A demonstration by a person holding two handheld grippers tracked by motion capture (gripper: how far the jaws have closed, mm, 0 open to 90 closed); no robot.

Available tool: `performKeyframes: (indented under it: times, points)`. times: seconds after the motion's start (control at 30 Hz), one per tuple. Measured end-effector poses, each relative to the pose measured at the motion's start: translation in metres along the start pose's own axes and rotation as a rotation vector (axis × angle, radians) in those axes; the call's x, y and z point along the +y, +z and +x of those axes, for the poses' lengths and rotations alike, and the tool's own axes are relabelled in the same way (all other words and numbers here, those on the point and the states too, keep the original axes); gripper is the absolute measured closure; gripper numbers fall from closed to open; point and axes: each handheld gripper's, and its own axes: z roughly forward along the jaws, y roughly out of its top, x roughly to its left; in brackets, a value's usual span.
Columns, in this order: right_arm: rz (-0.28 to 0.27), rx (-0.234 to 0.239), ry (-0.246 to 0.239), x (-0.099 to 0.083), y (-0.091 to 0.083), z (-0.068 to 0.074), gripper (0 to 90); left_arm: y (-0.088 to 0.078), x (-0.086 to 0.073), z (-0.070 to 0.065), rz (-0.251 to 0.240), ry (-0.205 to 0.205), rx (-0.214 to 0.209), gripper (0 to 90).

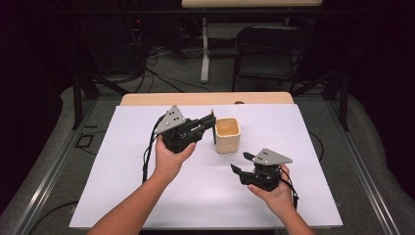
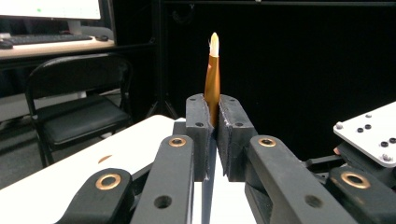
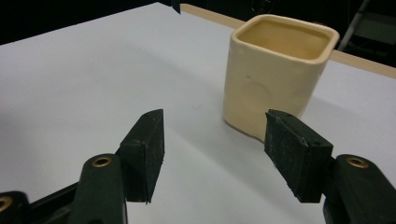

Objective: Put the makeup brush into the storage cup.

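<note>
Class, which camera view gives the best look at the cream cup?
The right gripper view: the cream cup stands close ahead, showing its squarish rim, inside and side wall. The high view shows it small, from above, on the white table. In the left gripper view I cannot make it out.

- You work at a table [image 1: 313,205] under a white sheet, with its wooden edge [image 1: 205,99] bare along the far side.
- Beyond that edge stands a black folding chair [image 1: 266,54] with a padded seat, facing you.
- Beside the chair rises the pale leg [image 1: 205,49] of a second desk [image 1: 252,3], whose light top crosses the upper edge of the high view.
- Dark cables [image 1: 156,73] trail over the grey floor [image 1: 44,161] behind the table.
- The room around you is black and unlit (the walls cannot be made out).
- In the left gripper view, a lit monitor [image 2: 51,8] and keyboard [image 2: 44,39] sit on a desk.
</note>
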Motion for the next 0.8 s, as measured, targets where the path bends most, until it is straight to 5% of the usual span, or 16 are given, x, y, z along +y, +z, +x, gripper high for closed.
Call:
performKeyframes:
  times: [0.4, 0.77, 0.8]
  points:
    - [-0.069, -0.094, 0.015, -0.018, -0.018, -0.008, 36.5, 0.009, 0.015, 0.0, -0.028, 0.001, 0.05, 83.8]
    - [-0.067, -0.101, 0.022, -0.024, -0.017, -0.011, 34.5, 0.017, 0.017, 0.003, -0.025, 0.014, 0.066, 83.8]
    - [-0.067, -0.101, 0.022, -0.024, -0.017, -0.011, 34.5, 0.025, 0.02, 0.005, -0.021, 0.038, 0.07, 83.8]
